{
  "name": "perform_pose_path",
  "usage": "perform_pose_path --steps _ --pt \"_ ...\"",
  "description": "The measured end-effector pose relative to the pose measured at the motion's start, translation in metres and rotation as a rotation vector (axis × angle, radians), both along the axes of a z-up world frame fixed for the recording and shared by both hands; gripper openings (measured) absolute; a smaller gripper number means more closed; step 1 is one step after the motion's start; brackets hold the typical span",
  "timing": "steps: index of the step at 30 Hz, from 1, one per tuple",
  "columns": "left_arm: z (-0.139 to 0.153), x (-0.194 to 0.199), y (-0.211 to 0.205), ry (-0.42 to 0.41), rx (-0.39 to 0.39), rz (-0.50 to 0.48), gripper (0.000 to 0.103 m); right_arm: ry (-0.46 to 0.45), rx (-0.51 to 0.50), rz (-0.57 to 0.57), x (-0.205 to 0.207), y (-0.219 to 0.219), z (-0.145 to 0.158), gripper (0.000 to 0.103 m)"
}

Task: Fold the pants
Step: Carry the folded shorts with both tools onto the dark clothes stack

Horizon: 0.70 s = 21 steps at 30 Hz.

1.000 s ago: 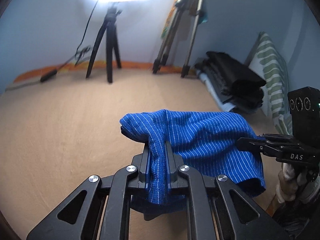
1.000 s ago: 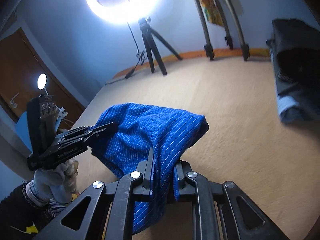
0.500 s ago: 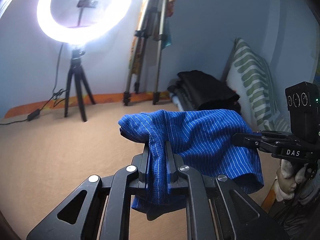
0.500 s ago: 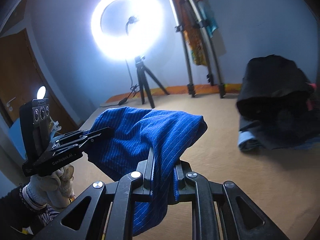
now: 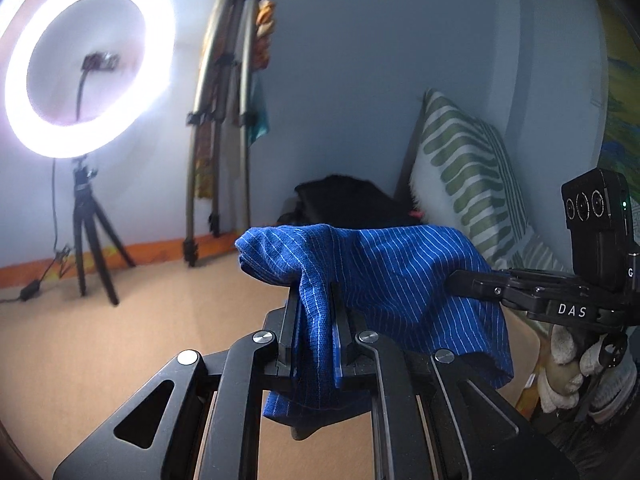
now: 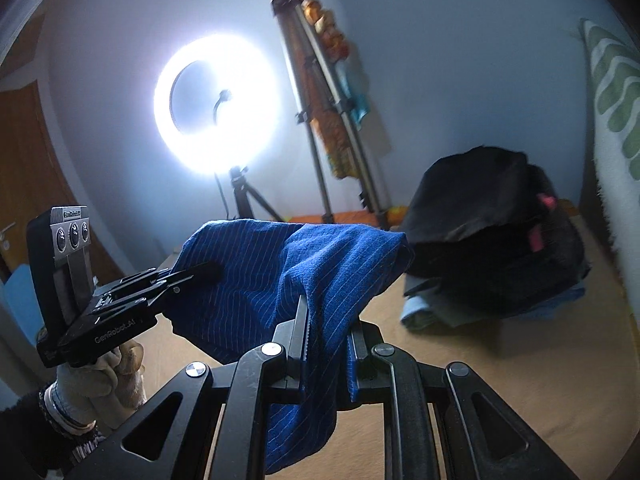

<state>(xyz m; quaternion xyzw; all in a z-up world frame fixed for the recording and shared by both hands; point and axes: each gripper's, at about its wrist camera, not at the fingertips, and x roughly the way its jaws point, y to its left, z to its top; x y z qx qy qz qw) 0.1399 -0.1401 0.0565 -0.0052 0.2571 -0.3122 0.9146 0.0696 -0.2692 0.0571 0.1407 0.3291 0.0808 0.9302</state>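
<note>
Nearest to us, the left gripper (image 5: 314, 300) has its jaws nearly together, clamped on a bunched fold of the blue striped pants (image 5: 384, 276). The cloth runs between the pads and hangs out below them. In the right wrist view we see the same at the right gripper (image 6: 326, 312): jaws nearly closed, pinching a fold of the pants, with a tail of fabric drooping under the fingers.

Between the two grippers the pants hang in the air as a slack, draped span, clear of the tan surface (image 5: 120, 340) below. Each gripper shows in the other's view at the far end of the cloth, its tips buried in the fabric, held by a gloved hand (image 6: 96, 380).

Farther back a pile of dark clothes (image 6: 492, 256) lies on the surface, beside a green-striped pillow (image 5: 464, 172). At the wall stand a lit ring light (image 5: 88, 68) on its tripod and a folded tripod (image 5: 224, 120).
</note>
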Motion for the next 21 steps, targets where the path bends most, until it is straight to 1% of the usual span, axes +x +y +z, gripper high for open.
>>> perform_pose_path --steps 6,11,16,21 --pt "0.018 0.014 -0.028 -0.044 -0.006 -0.022 0.01 -0.053 -0.008 -0.042 -0.003 -0.026 0.025 0.012" --pt "0.027 0.03 -0.053 -0.066 -0.016 -0.044 0.01 -0.09 -0.03 -0.083 0.005 -0.051 0.044 0.012" --pt "0.03 0.042 -0.081 -0.084 0.007 -0.066 0.01 -0.101 -0.057 -0.105 0.015 -0.072 0.05 0.012" --pt "0.035 0.059 -0.101 -0.094 0.004 -0.075 0.01 -0.101 -0.086 -0.119 0.031 -0.097 0.056 0.012"
